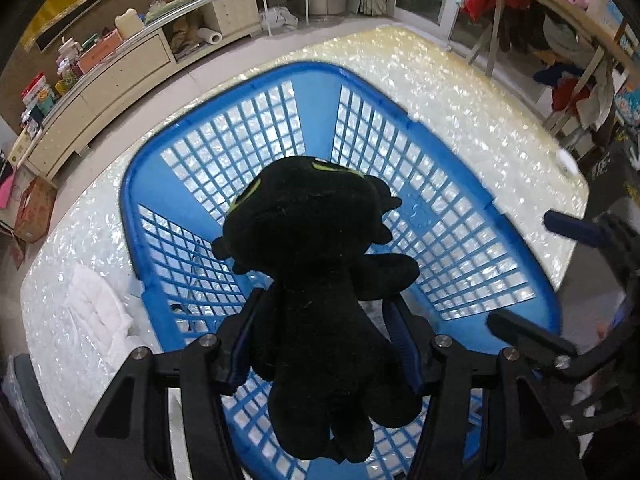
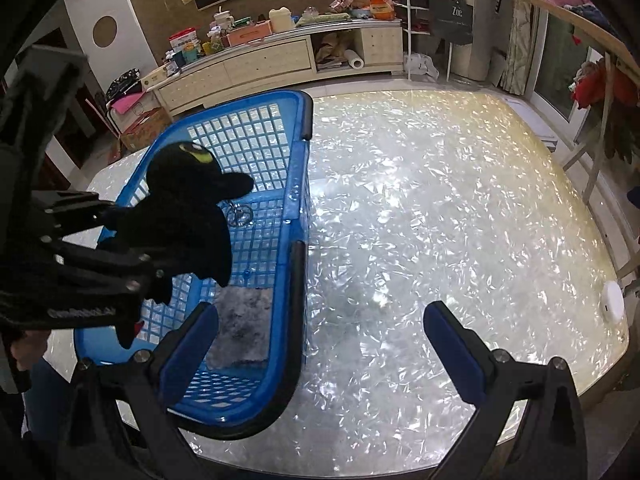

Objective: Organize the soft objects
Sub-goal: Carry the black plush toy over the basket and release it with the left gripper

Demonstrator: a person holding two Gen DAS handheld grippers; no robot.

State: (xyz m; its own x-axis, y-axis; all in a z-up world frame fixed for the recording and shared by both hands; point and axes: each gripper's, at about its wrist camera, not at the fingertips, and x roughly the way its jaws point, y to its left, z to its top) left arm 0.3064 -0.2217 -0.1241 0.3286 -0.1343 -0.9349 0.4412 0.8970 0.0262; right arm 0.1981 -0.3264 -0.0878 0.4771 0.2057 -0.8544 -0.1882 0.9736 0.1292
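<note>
left gripper (image 1: 320,344): pinches the plush (image 1: 320,280) at its body, so the toy hangs over the open basket (image 1: 460,148) and can go in from above.
right gripper (image 2: 320,336): fingers spread, nothing between them; it waits over the table (image 2: 440,200) beside the basket, i think to leave room.
plush: black, soft, with yellow-green eyes and small ears; head points away from the left camera, legs hang down.
basket: blue plastic grid, standing on the table; a grey fuzzy cloth (image 2: 240,324) already lies inside.
towel (image 1: 98,312): white, folded, on the table just beside the basket, probably the next one.
</note>
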